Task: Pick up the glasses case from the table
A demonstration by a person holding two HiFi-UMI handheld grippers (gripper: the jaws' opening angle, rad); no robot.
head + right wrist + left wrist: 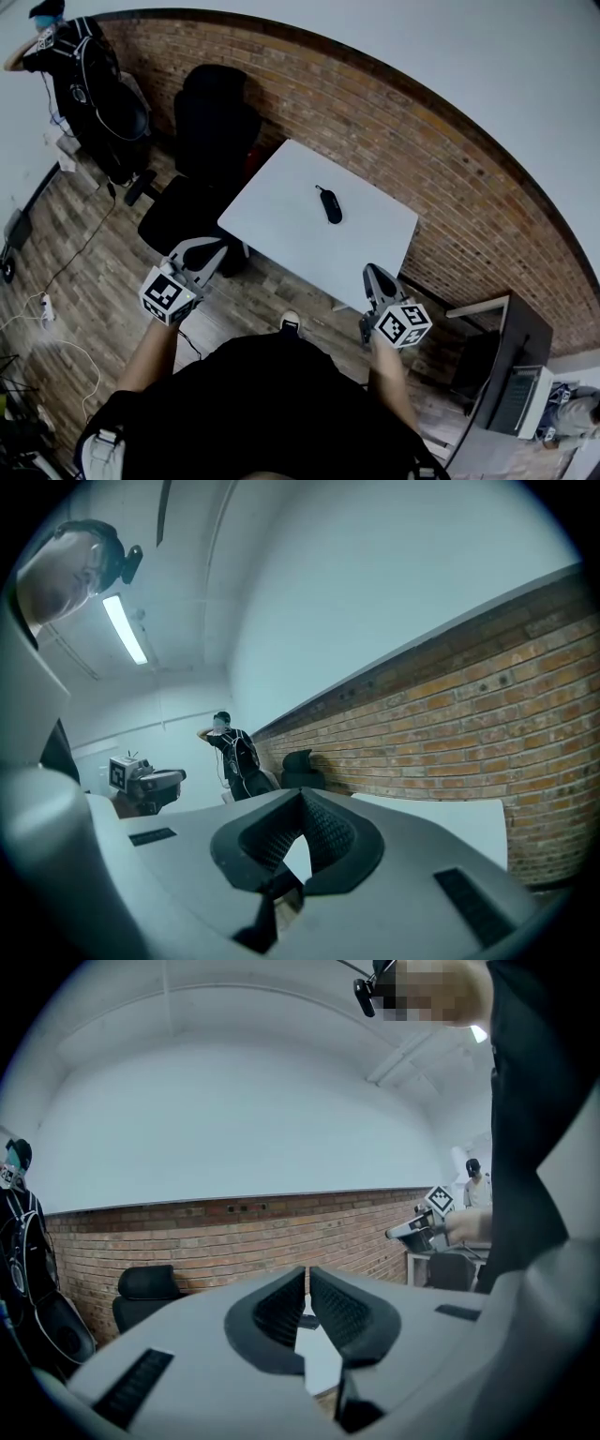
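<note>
Approach stage, I'd say: left gripper (201, 247) and right gripper (376, 274), both pinched closed and empty, hang short of the counter (281, 234), so next one must open over the glasses case (330, 206).

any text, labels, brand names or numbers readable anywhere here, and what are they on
No readable text in any view.
left gripper and right gripper: only black-and-white square marker patterns, no letters or digits.
glasses case on the table: plain dark, no print visible.
</note>
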